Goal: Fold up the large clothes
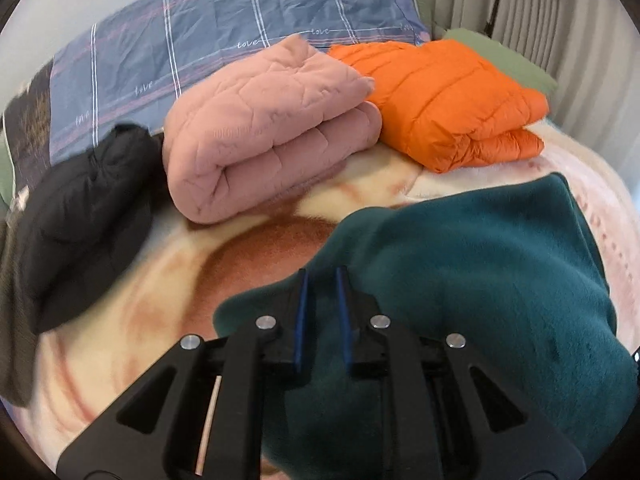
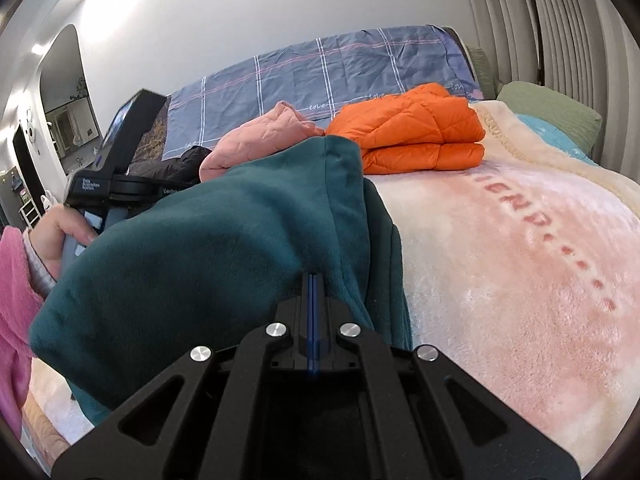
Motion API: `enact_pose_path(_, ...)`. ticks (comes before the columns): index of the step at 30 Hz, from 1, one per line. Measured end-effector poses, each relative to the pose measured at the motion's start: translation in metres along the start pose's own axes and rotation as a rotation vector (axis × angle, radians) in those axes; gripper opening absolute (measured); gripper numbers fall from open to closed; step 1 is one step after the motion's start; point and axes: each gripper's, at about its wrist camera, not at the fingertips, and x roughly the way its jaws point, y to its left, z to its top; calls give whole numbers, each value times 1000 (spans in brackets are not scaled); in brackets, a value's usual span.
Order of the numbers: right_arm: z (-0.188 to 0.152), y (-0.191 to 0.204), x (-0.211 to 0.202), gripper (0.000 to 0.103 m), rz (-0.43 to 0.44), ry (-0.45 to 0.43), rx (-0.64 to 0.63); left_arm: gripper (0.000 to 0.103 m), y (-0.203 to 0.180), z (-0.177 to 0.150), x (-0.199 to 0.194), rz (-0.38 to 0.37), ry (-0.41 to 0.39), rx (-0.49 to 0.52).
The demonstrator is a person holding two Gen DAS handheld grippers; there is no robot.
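Observation:
A dark teal fleece garment [image 1: 472, 264] lies bunched on the bed; it also shows in the right wrist view [image 2: 224, 240]. My left gripper [image 1: 322, 276] is open, its blue-padded fingers a narrow gap apart over the garment's left edge, with nothing between them that I can see. My right gripper [image 2: 313, 280] is shut on a seam fold of the teal garment and holds it lifted. The left gripper's body [image 2: 116, 172] and the hand holding it show at the left of the right wrist view.
A folded pink quilted jacket [image 1: 264, 128], a folded orange puffer jacket [image 1: 452, 100] and a black jacket [image 1: 80, 216] lie toward the headboard. A blue plaid pillow [image 1: 224, 44], a pink-cream blanket [image 2: 520, 264], a green pillow [image 2: 548, 112] and curtains [image 2: 568, 32] surround them.

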Motion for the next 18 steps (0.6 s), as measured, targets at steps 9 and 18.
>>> enact_pose_path(9,-1,0,-2,0,-3,-3,-3,28,-78,46,-61,-99,-134,249)
enact_pose_path(18,-2,-14,2,0,39,14,70,35,-146,55,65,96,259,452)
